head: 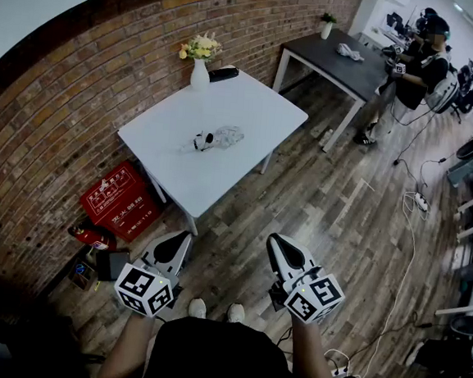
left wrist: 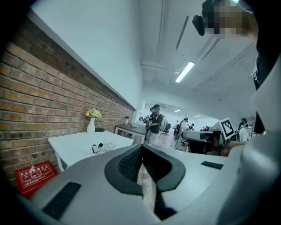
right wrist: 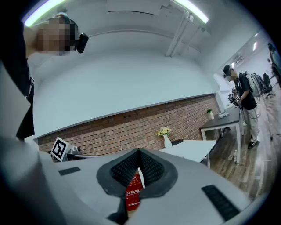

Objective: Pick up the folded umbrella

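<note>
Both claws sit nearest, jaws pressed together and empty: left gripper (head: 184, 237), right gripper (head: 275, 240). Well ahead of them, across the floor (head: 317, 208), the folded umbrella (head: 223, 73) lies at the far edge of the white table (head: 251, 111), just beside the vase (head: 199, 75). I'd step closer, spread one claw's jaws first, then straddle the umbrella's middle. The vase holds flowers (head: 199, 47).
</note>
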Motion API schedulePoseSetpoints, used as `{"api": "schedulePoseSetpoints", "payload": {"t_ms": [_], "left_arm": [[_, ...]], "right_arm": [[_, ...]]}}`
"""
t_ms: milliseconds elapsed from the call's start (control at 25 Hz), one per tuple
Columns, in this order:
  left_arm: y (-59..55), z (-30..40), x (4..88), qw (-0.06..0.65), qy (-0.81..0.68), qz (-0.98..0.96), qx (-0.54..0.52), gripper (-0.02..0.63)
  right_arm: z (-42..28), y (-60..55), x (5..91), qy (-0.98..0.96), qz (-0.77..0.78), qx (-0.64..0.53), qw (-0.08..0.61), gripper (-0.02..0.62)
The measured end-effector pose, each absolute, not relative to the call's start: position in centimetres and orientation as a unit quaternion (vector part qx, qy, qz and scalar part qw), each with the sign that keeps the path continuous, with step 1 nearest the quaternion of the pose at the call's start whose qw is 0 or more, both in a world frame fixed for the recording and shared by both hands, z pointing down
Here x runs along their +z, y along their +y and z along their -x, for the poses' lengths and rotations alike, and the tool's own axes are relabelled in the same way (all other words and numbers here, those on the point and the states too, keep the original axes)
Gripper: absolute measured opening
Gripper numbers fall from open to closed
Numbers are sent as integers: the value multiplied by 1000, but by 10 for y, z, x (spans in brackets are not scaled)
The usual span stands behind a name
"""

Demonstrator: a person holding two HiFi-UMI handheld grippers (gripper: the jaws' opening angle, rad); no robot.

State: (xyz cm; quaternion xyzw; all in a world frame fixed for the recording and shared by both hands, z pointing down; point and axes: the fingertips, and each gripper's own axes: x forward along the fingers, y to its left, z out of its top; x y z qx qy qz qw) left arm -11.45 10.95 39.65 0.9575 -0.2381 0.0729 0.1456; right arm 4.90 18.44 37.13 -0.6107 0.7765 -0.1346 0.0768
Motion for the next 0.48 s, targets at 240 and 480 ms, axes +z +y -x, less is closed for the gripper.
{"api": "schedulePoseSetpoints", "payload": {"t_ms": [240, 480], "left_arm": [[109, 118, 398, 149, -242, -956, 77, 14], [102, 130, 400, 149, -243, -955, 76, 14]], "right_arm": [[-48, 186, 370, 775, 613, -134, 72, 21], [-39, 184, 372, 774, 613, -137, 78, 21]]}}
